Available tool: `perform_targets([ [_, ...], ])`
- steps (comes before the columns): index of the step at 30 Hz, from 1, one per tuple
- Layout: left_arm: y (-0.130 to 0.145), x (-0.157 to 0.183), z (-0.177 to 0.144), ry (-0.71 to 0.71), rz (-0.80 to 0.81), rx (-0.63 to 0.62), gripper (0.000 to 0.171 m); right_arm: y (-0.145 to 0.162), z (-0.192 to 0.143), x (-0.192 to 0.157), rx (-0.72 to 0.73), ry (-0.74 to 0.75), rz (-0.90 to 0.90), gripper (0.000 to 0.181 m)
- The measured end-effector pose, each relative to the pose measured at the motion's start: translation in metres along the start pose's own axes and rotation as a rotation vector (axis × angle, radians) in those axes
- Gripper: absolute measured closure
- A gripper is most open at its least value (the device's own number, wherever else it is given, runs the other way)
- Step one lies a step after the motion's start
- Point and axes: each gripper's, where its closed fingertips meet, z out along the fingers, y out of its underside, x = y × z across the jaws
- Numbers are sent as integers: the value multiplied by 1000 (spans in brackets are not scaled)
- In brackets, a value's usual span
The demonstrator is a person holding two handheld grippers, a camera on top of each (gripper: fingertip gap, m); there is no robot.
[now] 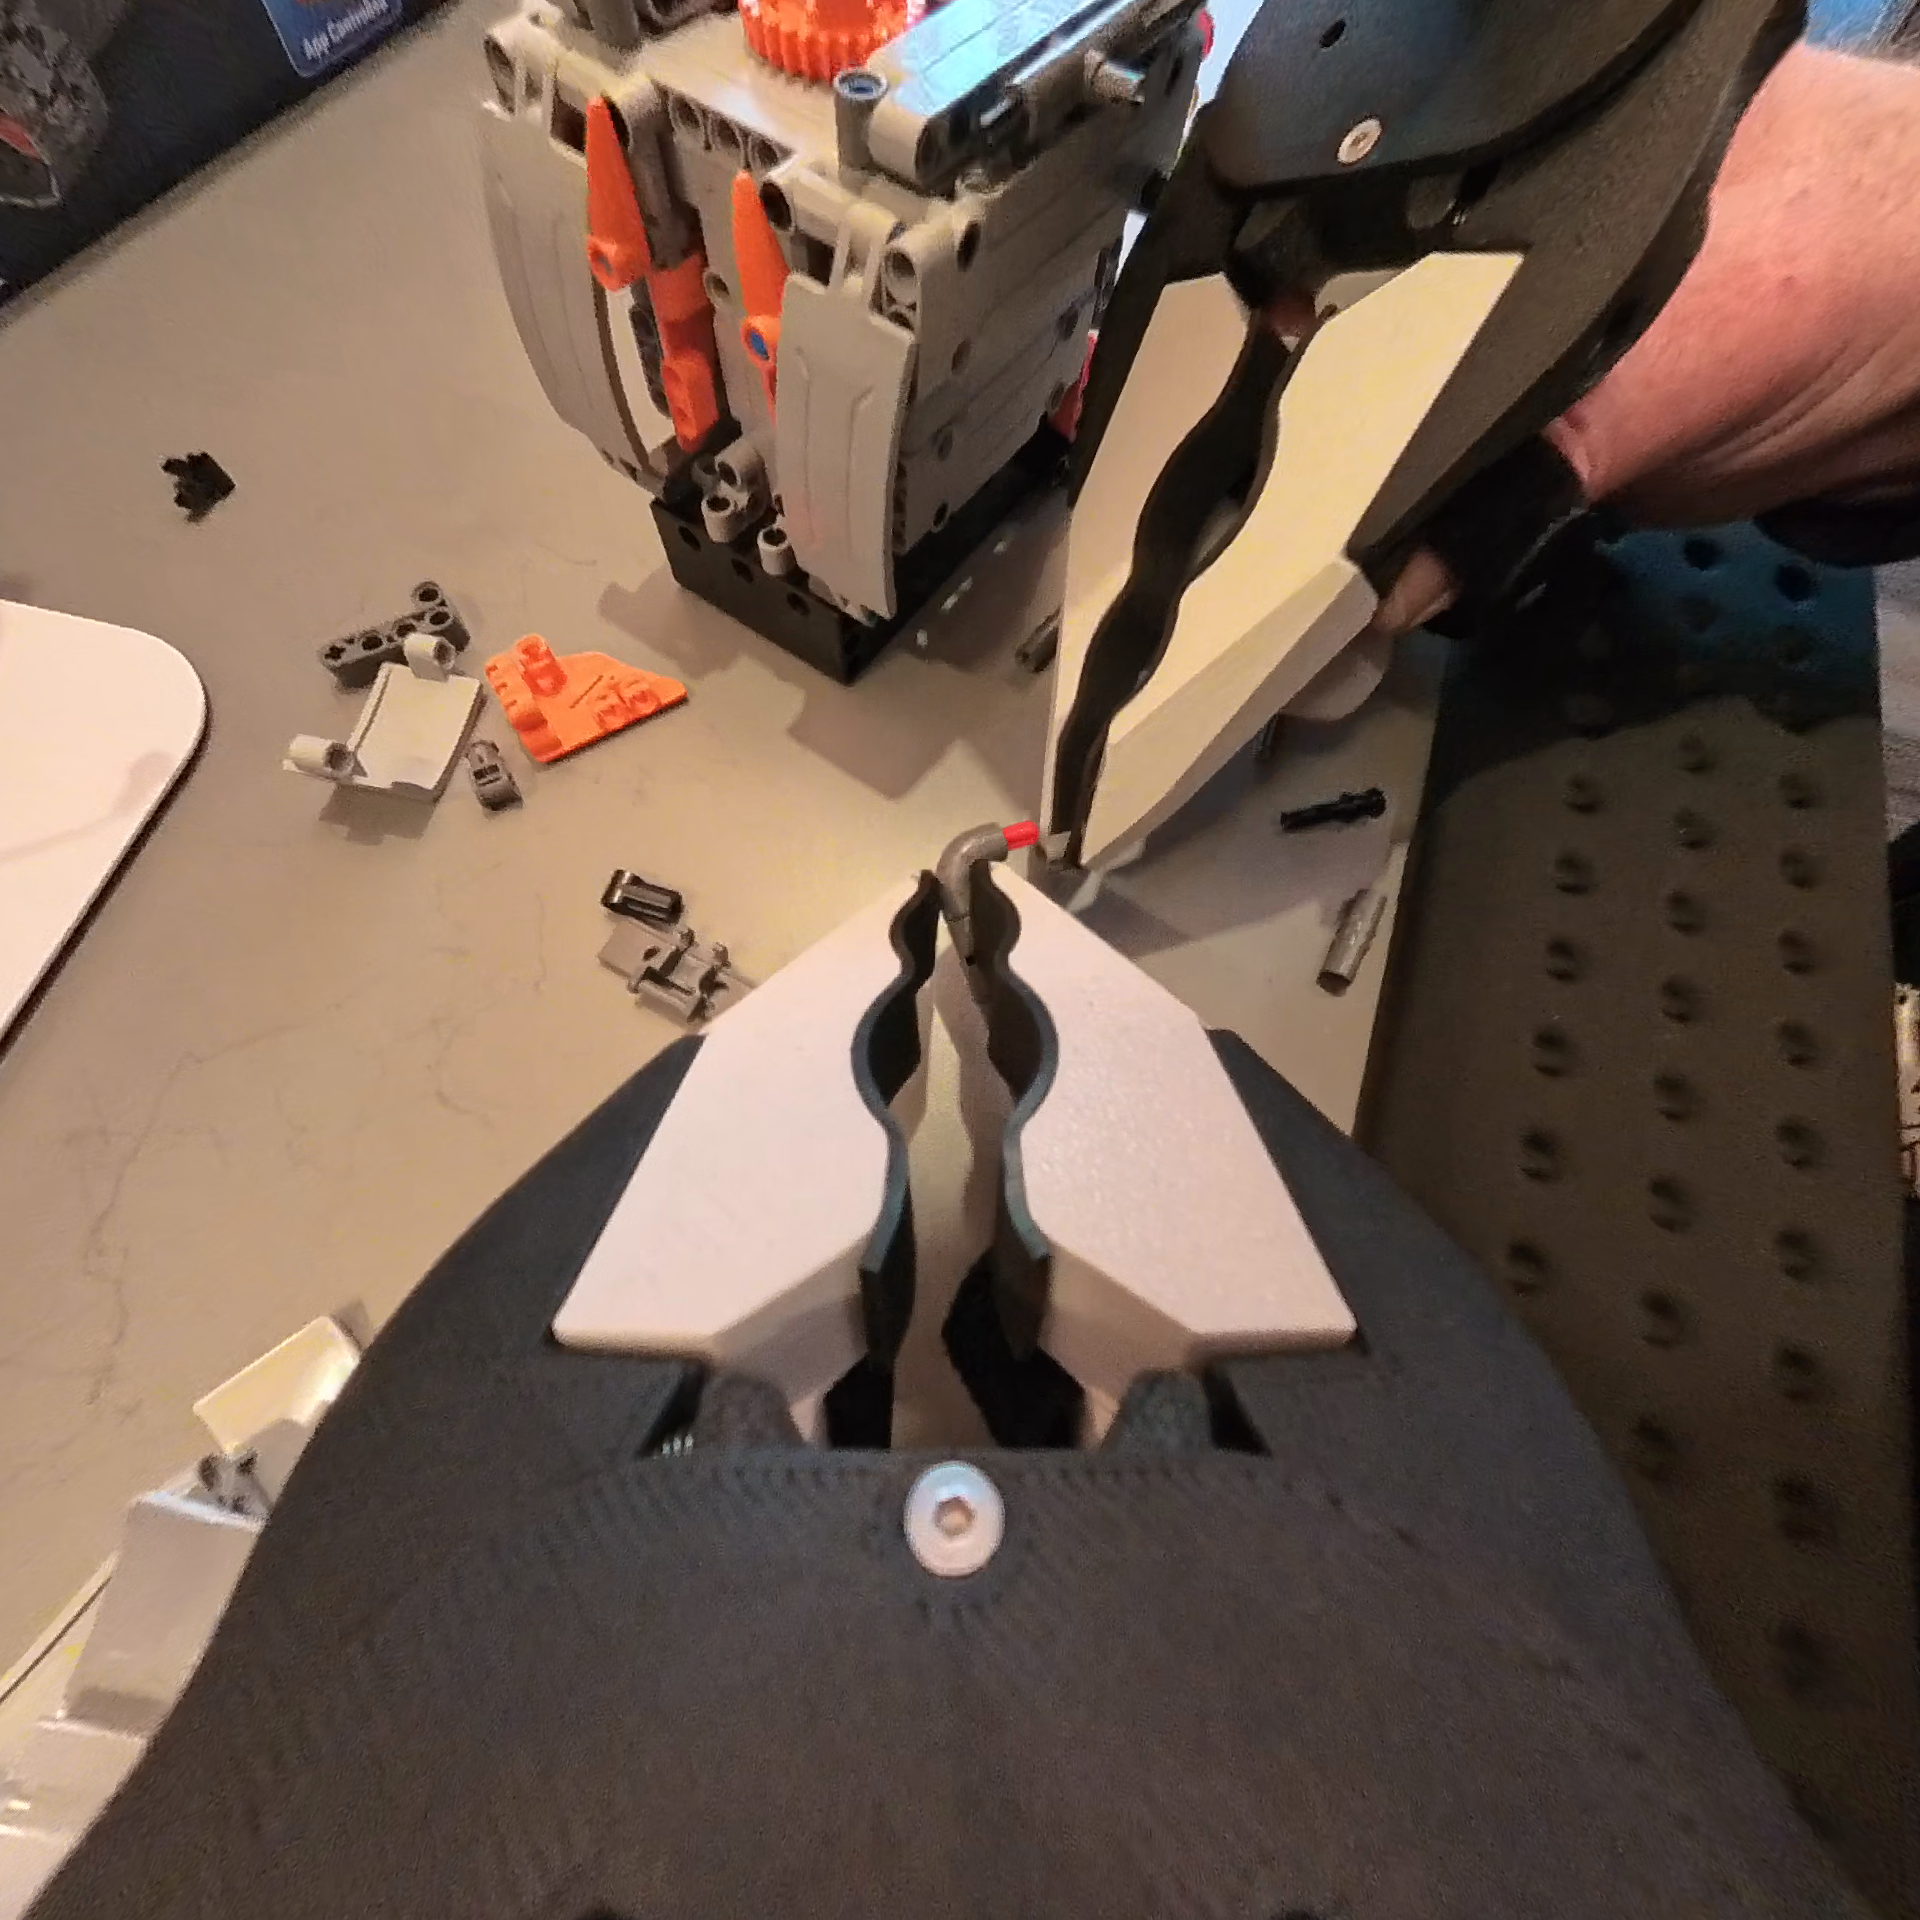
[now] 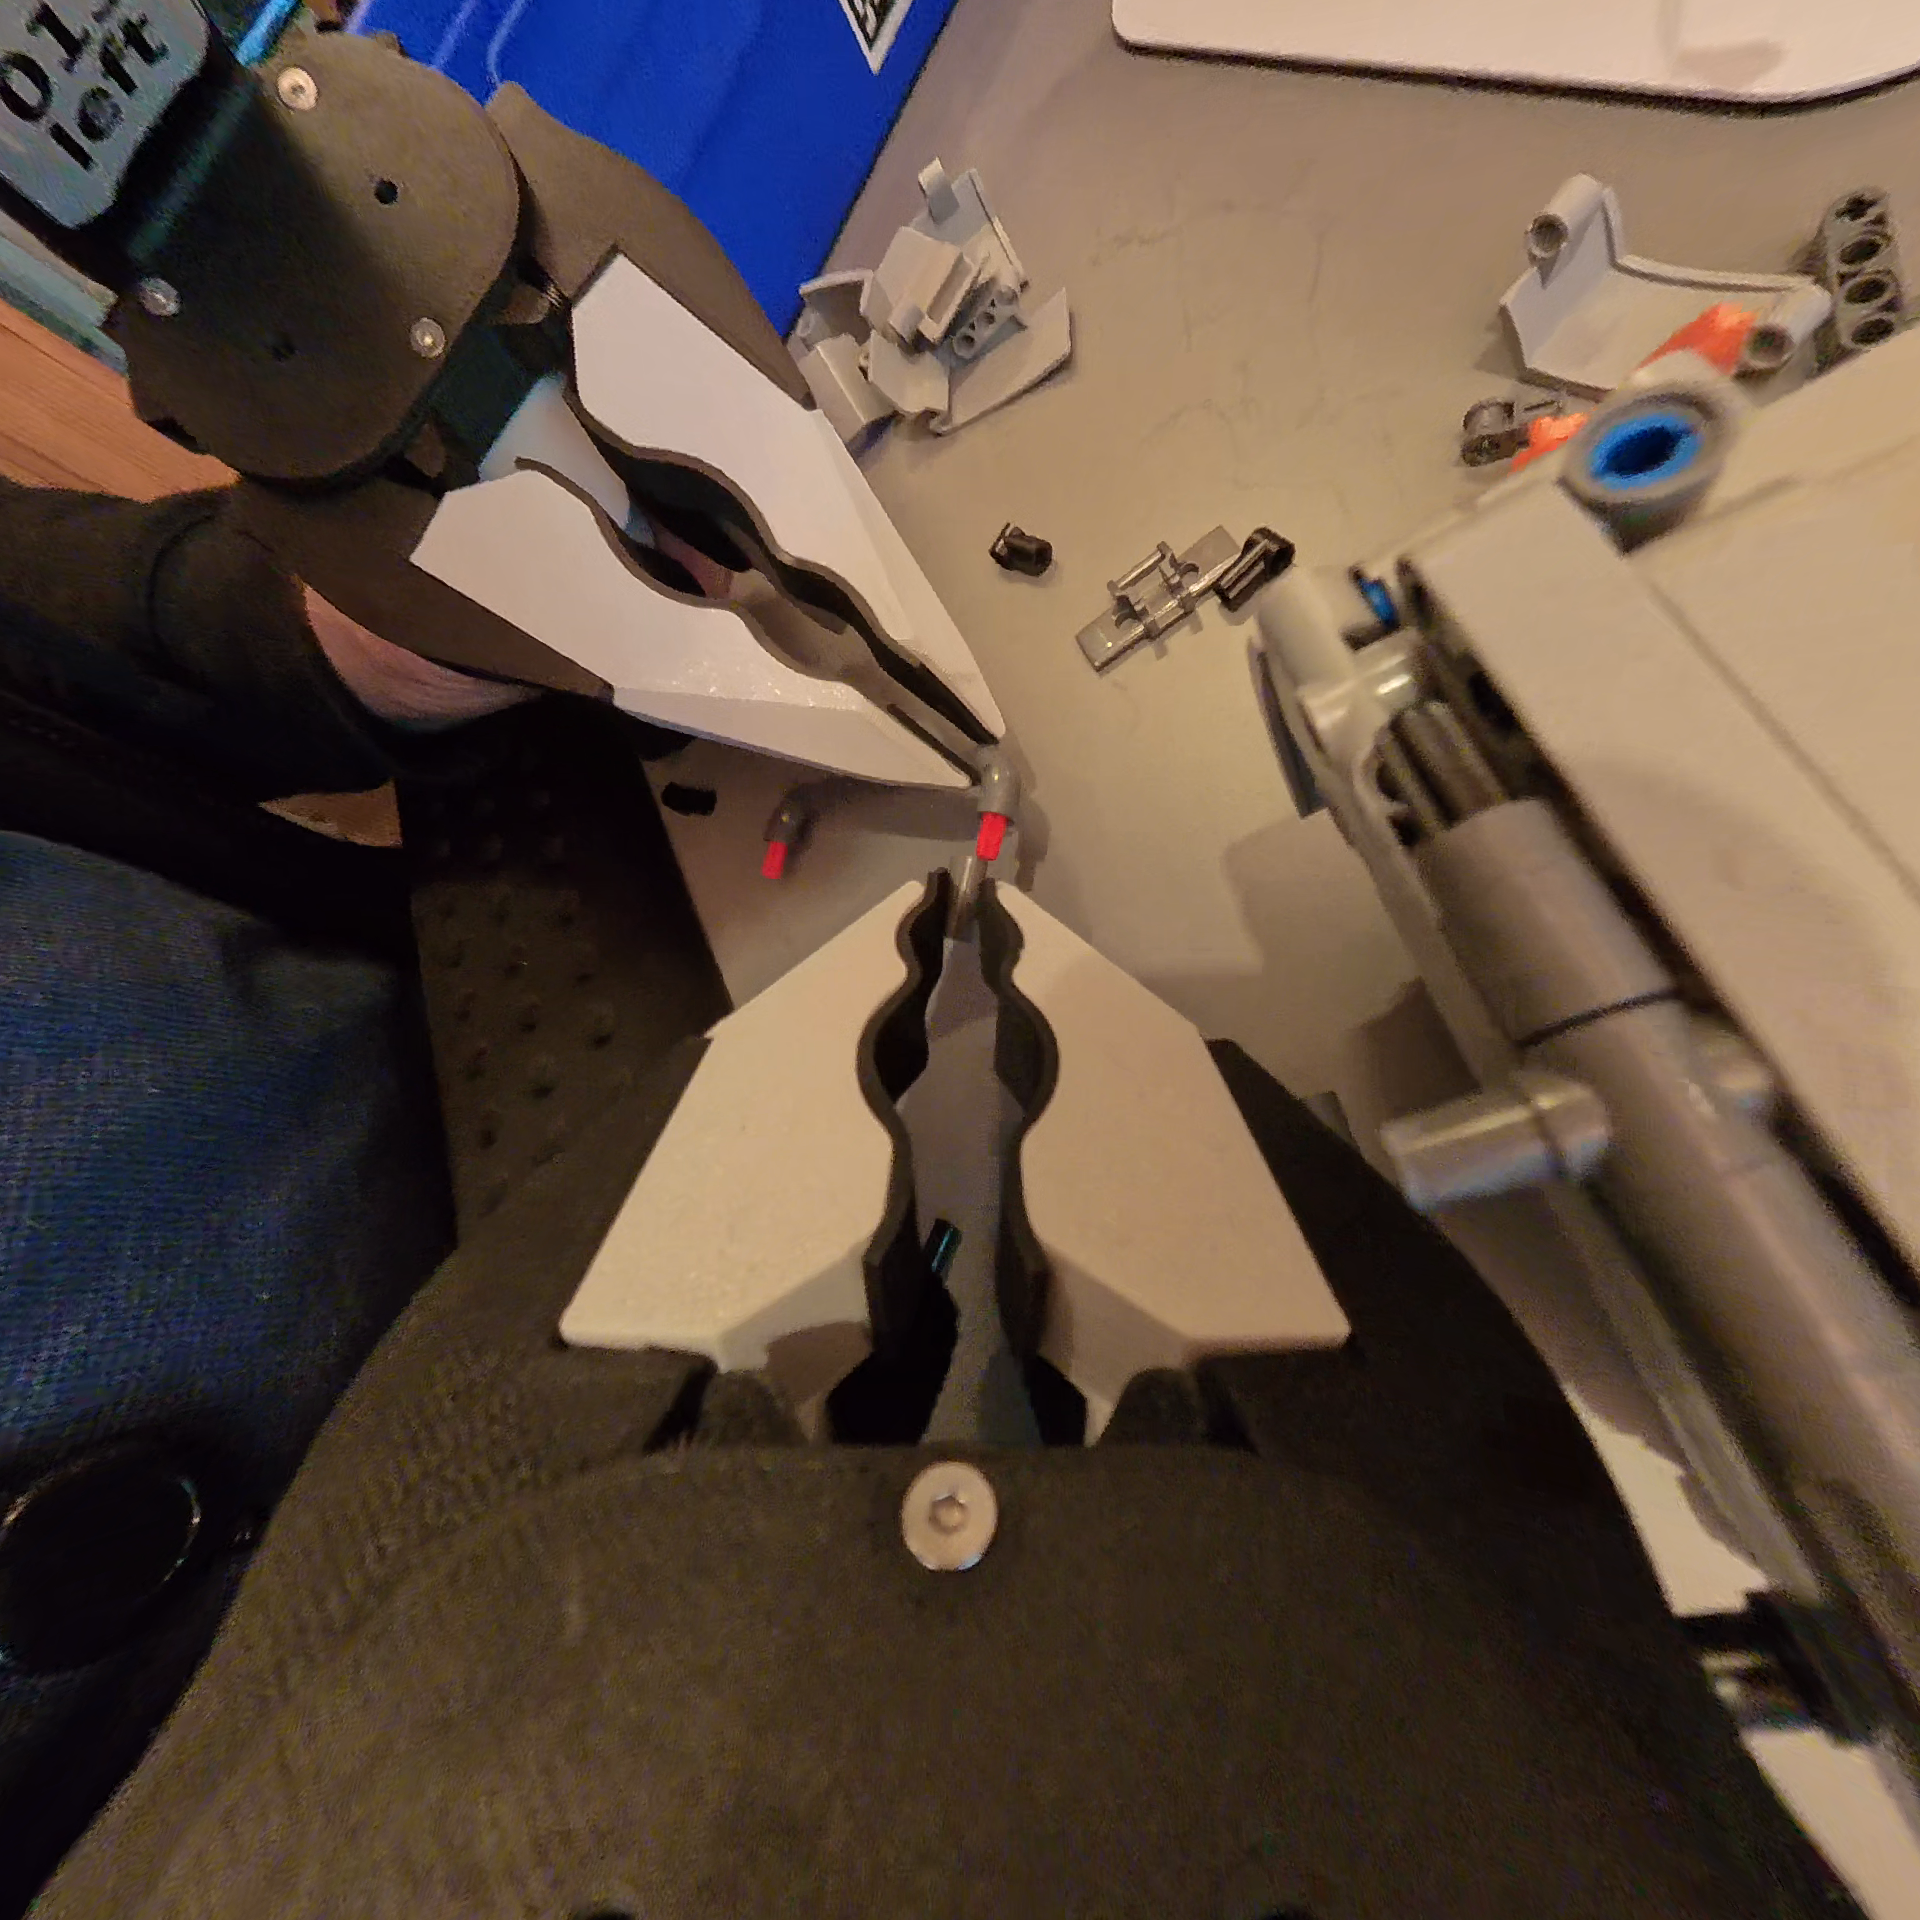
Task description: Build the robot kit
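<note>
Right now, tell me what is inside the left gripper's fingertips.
A grey elbow connector, its red pin pointing at the right gripper, which pinches another grey piece. The connector's lower end is hidden between the pads.

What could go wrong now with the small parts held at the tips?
1. The left tongs pinch the grey elbow connector only at its end; it may twist or slip out.
2. The right tongs also grip a small grey piece by the tips; misalignment with the red pin could drop either onto the cluttered table.
</note>
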Motion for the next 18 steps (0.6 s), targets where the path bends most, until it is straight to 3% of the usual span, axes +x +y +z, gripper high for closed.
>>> perform_targets([
  [18,-23,7,-16,-27,107,89,168,-16,-21,-14,149,-138,112,178],
])
